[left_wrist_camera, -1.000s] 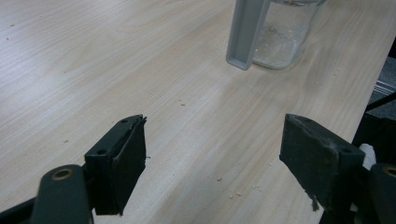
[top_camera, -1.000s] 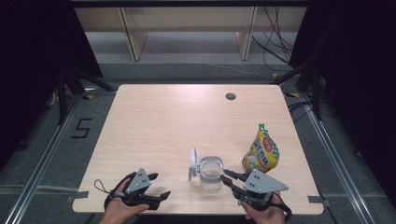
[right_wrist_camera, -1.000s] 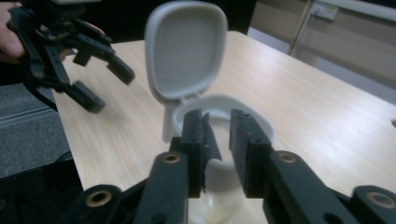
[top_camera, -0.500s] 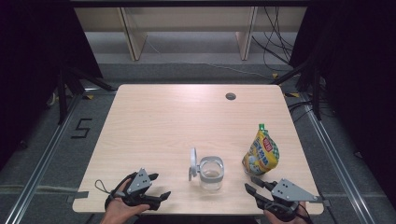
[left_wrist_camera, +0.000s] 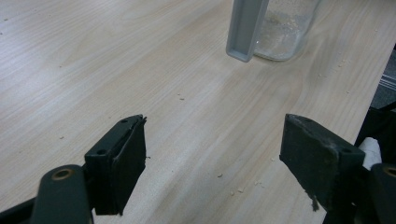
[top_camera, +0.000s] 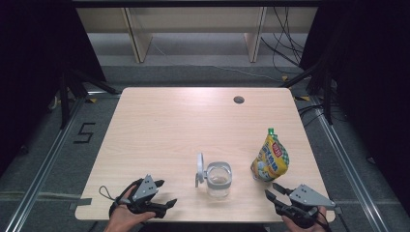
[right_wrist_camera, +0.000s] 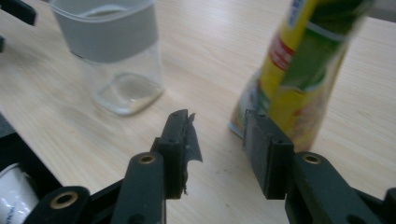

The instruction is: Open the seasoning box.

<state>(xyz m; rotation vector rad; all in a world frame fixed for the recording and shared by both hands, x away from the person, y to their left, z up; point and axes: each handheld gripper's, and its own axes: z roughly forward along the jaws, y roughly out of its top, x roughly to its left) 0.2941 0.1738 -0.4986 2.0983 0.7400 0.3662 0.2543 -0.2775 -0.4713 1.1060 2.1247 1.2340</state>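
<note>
Wooden table (top_camera: pixel 164 125), dark room, grey floor (top_camera: pixel 193 72)

One sign reads clearly — a "5" marked on the floor (top_camera: pixel 83 132) — pouch (top_camera: pixel 270 162) print illegible.

The clear jar (left_wrist_camera: pixel 285 28) is cut off by the top edge in the left gripper view, and the blurred yellow pouch (right_wrist_camera: pixel 303 70) loses its top in the right gripper view.

Pale wood-grain tabletop (top_camera: pixel 164 125); clear plastic jar with grey collar and grey flip lid (top_camera: pixel 218 178); at its 3 o'clock, yellow-and-green printed pouch with red label, green cap (top_camera: pixel 270 159); black grippers (top_camera: pixel 159 205) (top_camera: pixel 273 195).
</note>
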